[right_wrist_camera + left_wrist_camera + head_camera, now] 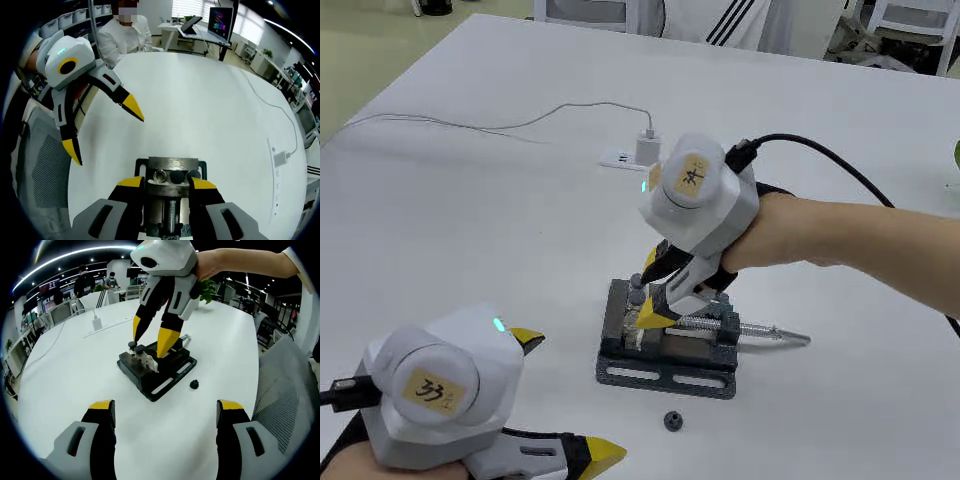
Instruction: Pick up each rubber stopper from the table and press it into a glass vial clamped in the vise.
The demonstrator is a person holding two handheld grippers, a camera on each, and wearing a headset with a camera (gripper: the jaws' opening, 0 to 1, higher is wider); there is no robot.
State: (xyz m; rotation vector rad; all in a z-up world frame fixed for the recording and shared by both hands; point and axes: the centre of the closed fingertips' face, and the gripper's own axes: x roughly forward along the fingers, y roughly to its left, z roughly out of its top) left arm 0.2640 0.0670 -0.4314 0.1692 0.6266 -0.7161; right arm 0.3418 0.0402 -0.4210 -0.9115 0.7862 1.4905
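A small black vise (665, 372) stands on the white table (470, 220) with glass vials (638, 320) clamped in a row in it; one vial carries a dark stopper (636, 296). In the right gripper view the vise (170, 162) shows an open vial (160, 175) beside a stoppered one (176, 176). My right gripper (655, 292) hangs open just above the vials, one jaw to each side (167, 183). A loose rubber stopper (672, 420) lies on the table in front of the vise (155, 367), also seen as the stopper (194, 384). My left gripper (568, 398) is open and holds nothing (165, 407).
A white charger on a power strip (638, 155) with its cable lies behind the vise. The vise screw handle (770, 332) sticks out to the right. A person in white (125, 35) sits at the table's far end. A mesh chair (285, 390) stands beside the table.
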